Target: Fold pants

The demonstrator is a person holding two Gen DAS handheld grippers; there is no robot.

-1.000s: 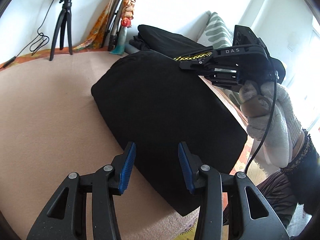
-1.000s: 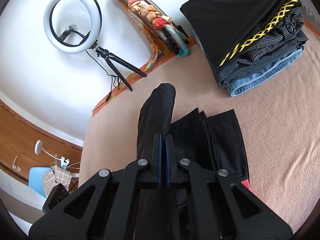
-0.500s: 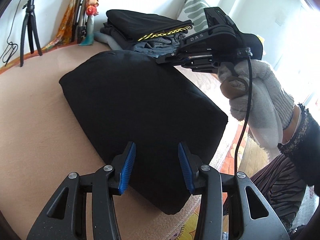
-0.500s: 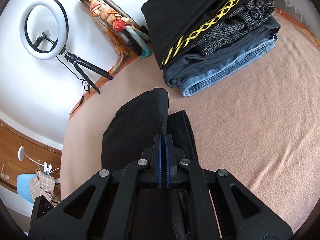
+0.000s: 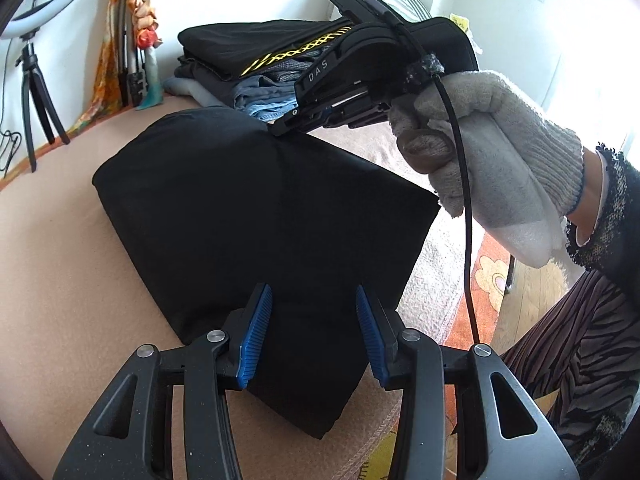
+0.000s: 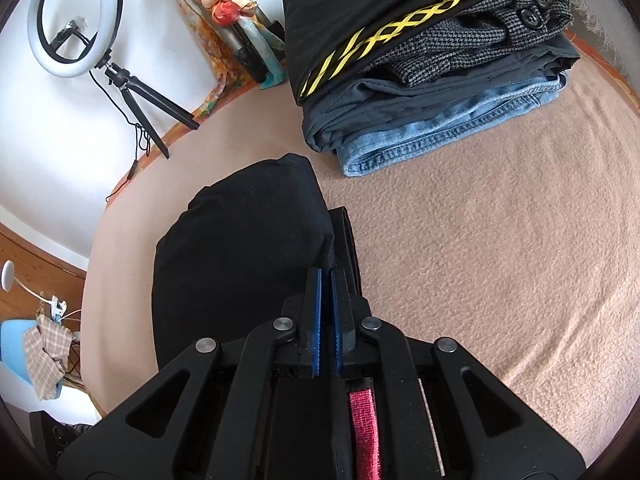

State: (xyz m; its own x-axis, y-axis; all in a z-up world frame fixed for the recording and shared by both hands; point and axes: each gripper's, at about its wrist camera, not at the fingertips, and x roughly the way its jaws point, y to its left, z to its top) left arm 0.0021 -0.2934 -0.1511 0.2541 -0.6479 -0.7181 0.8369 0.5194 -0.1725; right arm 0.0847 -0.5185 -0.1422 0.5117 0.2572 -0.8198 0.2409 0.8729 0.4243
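Note:
The black pants (image 5: 260,208) lie folded on the beige blanket (image 5: 60,260). My left gripper (image 5: 312,292) hovers open over their near edge, nothing between its blue pads. A gloved hand (image 5: 488,140) holds my right gripper (image 5: 280,130), whose tip meets the far top edge of the pants, where the cloth rises to it. In the right wrist view my right gripper (image 6: 325,272) is shut on the edge of the top layer of the pants (image 6: 240,240). A narrow strip of the lower layers shows to the right.
A stack of folded clothes (image 6: 420,80) sits at the back of the blanket (image 6: 480,260), also seen as the stack (image 5: 248,64) behind the pants. A ring light on a tripod (image 6: 76,20) stands by the wall. The blanket's edge drops to a patterned rug (image 5: 488,280) at the right.
My right gripper has come down with the top layer, which now covers most of the lower layers. My left gripper has shifted sideways and rolled, staying open.

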